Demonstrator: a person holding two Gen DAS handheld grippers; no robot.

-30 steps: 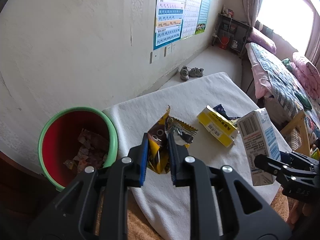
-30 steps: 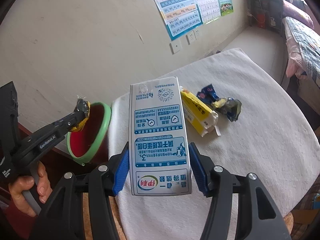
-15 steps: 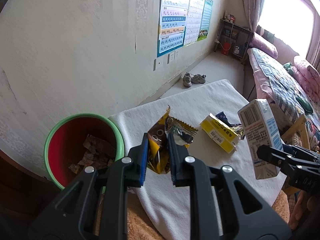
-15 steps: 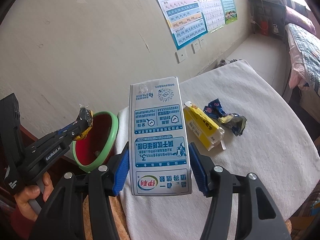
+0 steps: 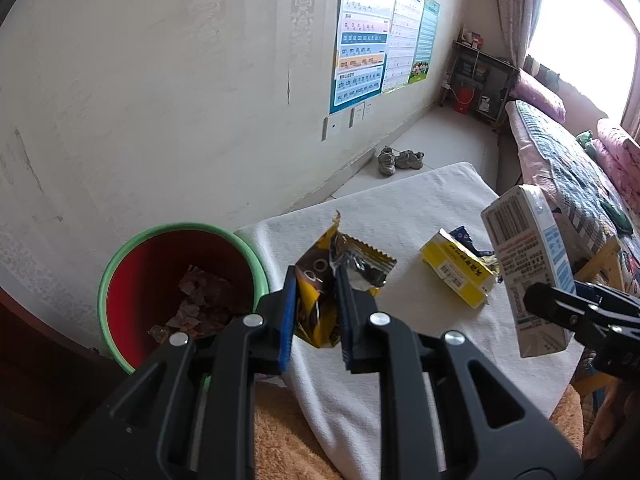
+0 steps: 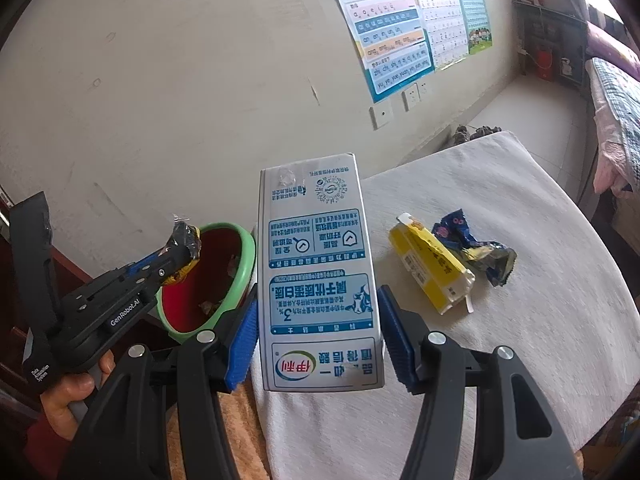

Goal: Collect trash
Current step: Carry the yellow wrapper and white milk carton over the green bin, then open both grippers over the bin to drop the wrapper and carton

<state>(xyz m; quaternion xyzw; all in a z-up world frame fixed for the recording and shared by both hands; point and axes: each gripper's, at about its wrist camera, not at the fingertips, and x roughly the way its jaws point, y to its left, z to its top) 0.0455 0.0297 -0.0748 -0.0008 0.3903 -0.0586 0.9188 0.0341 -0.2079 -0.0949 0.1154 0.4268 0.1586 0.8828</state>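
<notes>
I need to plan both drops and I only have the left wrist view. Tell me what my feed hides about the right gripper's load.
Observer: The right gripper clamps a white and blue milk carton across its lower part, blue pads on both side faces, print upside down.
Operator: Report the trash left on the cloth.
Observer: A yellow box lies on the white cloth, with a crumpled blue wrapper right behind it.
Operator: Say where my left load sits.
Observer: The left gripper holds its yellow snack wrapper at the near rim of the green-rimmed red bin.
</notes>
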